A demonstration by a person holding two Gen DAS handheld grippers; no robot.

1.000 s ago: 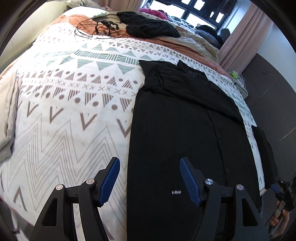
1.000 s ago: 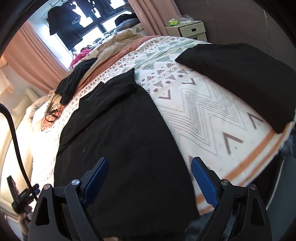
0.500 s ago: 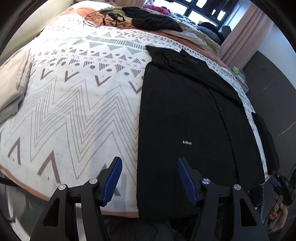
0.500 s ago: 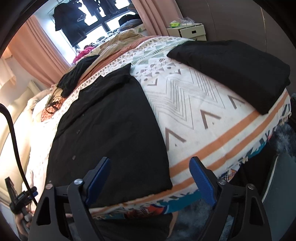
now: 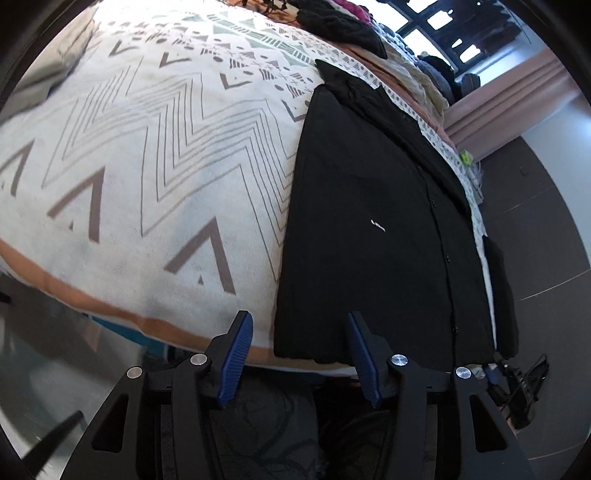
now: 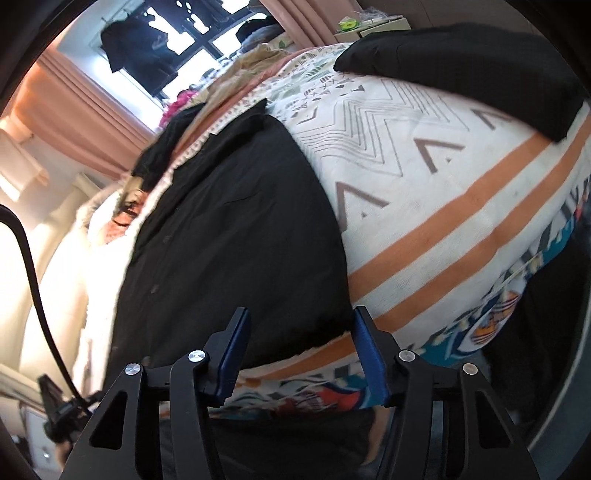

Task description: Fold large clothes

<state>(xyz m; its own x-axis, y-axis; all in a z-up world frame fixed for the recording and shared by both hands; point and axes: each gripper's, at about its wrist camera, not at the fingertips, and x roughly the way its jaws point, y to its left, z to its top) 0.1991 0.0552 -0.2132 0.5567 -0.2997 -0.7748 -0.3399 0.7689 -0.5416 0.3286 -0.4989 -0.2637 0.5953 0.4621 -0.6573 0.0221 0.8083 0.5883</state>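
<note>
A large black button-up shirt (image 5: 380, 229) lies flat on the patterned bedspread (image 5: 147, 166), its hem at the near edge of the bed. It also shows in the right wrist view (image 6: 236, 229). My left gripper (image 5: 300, 356) is open and empty, just off the bed edge at the shirt's left hem corner. My right gripper (image 6: 301, 354) is open and empty, low at the bed edge by the shirt's right hem corner.
A folded black garment (image 6: 480, 70) lies on the bed right of the shirt. A heap of dark and coloured clothes (image 5: 343, 26) sits at the far end. A dark wall (image 5: 535, 221) runs along the right. A black cable (image 6: 33, 266) hangs at left.
Both grippers have drawn back and down from above the shirt to the near edge of the bed. The hem and the bedspread's orange border now show. Both stay open.
</note>
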